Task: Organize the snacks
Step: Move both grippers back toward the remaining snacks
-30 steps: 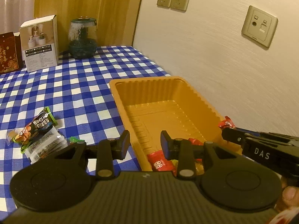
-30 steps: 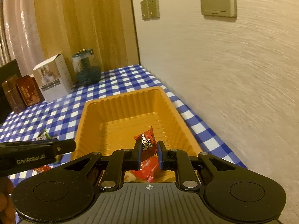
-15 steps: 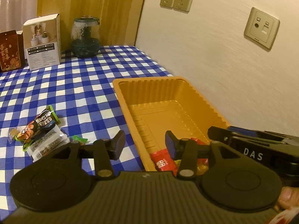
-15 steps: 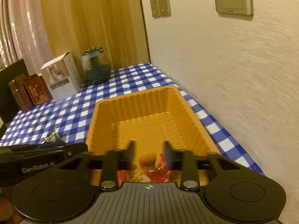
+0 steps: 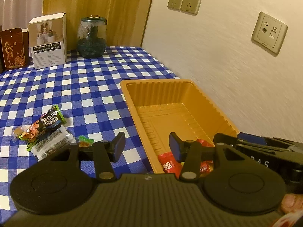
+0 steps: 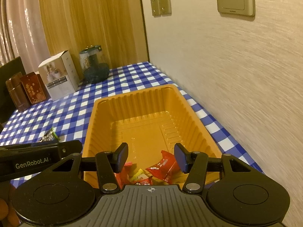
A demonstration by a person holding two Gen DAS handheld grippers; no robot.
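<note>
An orange plastic tray (image 5: 130, 98) (image 6: 90, 123) lies on the blue checked cloth beside the wall. Several red snack packets (image 5: 168, 165) (image 6: 162, 165) sit at its near end. My right gripper (image 6: 151, 157) hangs open over them with nothing between its fingers. My left gripper (image 5: 146, 147) is open and empty above the tray's near left rim. On the cloth to the left lie a black and green packet (image 5: 50, 120), a clear packet (image 5: 51, 144) and a small green candy (image 5: 86, 141). Each gripper's body shows at the edge of the other view.
At the back of the table stand a white carton (image 5: 48, 41), a glass jar (image 5: 91, 36) and a dark red box (image 5: 13, 47). The wall with sockets (image 5: 269, 32) runs close along the tray's right side. A person's thumb (image 5: 289, 202) shows at the lower right.
My right gripper opened and let go of a red packet, which now lies in the tray. My left gripper's jaws opened wider. Neither hand shifted much.
</note>
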